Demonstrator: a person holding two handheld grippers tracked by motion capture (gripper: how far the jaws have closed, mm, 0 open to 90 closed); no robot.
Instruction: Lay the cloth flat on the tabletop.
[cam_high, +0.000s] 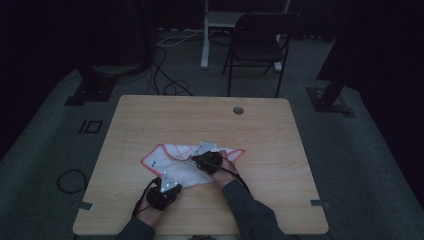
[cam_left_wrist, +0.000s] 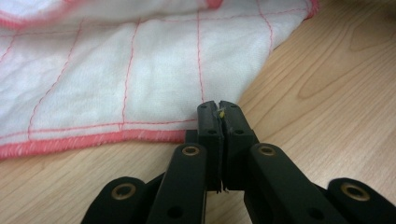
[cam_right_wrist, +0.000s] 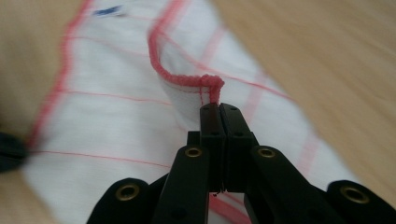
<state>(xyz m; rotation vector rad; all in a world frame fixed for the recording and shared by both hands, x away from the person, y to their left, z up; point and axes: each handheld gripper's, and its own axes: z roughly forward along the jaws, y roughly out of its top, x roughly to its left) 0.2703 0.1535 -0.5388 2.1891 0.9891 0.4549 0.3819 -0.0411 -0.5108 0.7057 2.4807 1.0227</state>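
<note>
two tools working a cloth (cam_high: 180, 160) on the counter (cam_high: 150, 115)

the right tool (cam_right_wrist: 218, 106) is pinching a red-hemmed corner of the cloth (cam_right_wrist: 116, 121), its jaws pressed together on the fabric and the corner standing up just past the tips, while the rest of the cloth is lying spread beyond and to both sides of it. the left tool (cam_left_wrist: 219, 103) is sitting with its jaws pressed together, holding nothing that can be made out, its tips right at the near hem of the cloth (cam_left_wrist: 140, 70), which is stretching away ahead of it and to its left; bare counter (cam_left_wrist: 327, 70) is showing to its right. in the high view the left tool (cam_high: 163, 189) is lying at the near edge of the cloth and the right tool (cam_high: 206, 159) is lying over its middle.
</note>
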